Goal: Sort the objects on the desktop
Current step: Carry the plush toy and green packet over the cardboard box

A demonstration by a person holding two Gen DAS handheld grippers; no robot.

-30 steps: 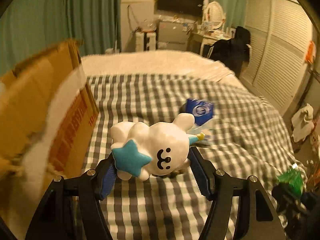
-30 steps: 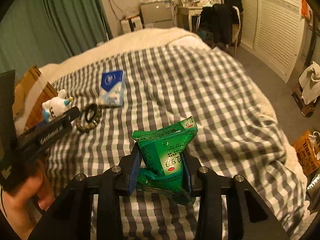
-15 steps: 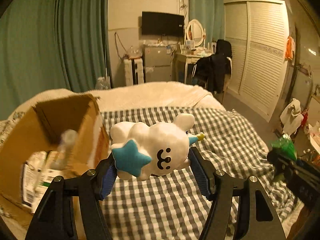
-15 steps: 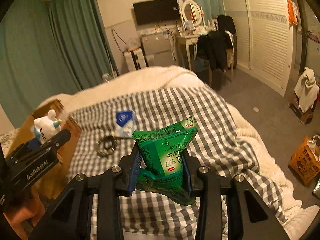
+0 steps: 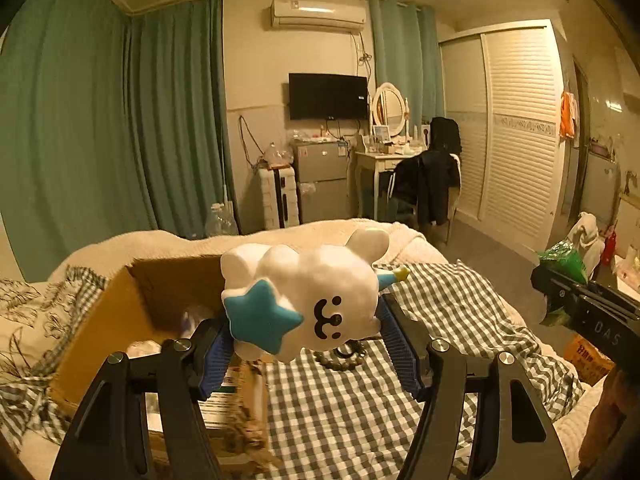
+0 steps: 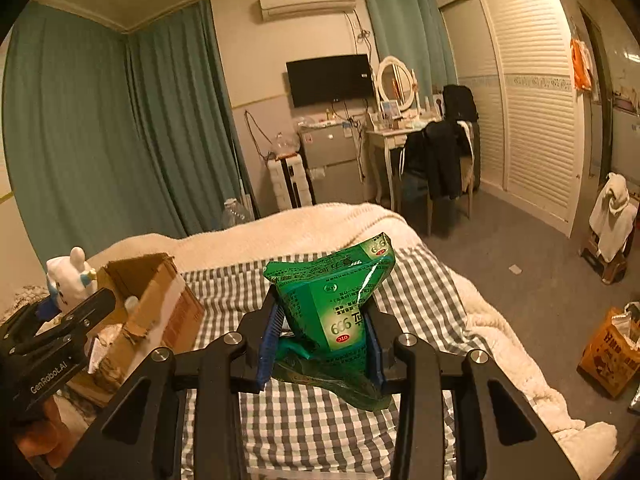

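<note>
My left gripper (image 5: 306, 344) is shut on a white cloud-shaped toy (image 5: 308, 300) with a blue star and a smiling face, held above the bed. Below and left of it stands an open cardboard box (image 5: 120, 316) with packets inside. My right gripper (image 6: 322, 344) is shut on a crumpled green packet (image 6: 332, 300), lifted over the checked bedspread (image 6: 320, 420). In the right wrist view the left gripper (image 6: 60, 332) with the toy (image 6: 68, 280) hangs over the box (image 6: 160, 292). The right gripper with the green packet (image 5: 564, 258) shows at the right edge of the left wrist view.
A dark bead bracelet (image 5: 340, 358) lies on the checked bedspread (image 5: 360, 420) just under the toy. A cream blanket (image 6: 320, 224) covers the far end of the bed. Beyond stand a chair (image 6: 436, 168), a dressing table and a small fridge. An orange bag (image 6: 608, 356) sits on the floor at right.
Both grippers have risen with their loads and tilted up, so the room now fills the views. The box has slid from beside the left gripper to beneath it.
</note>
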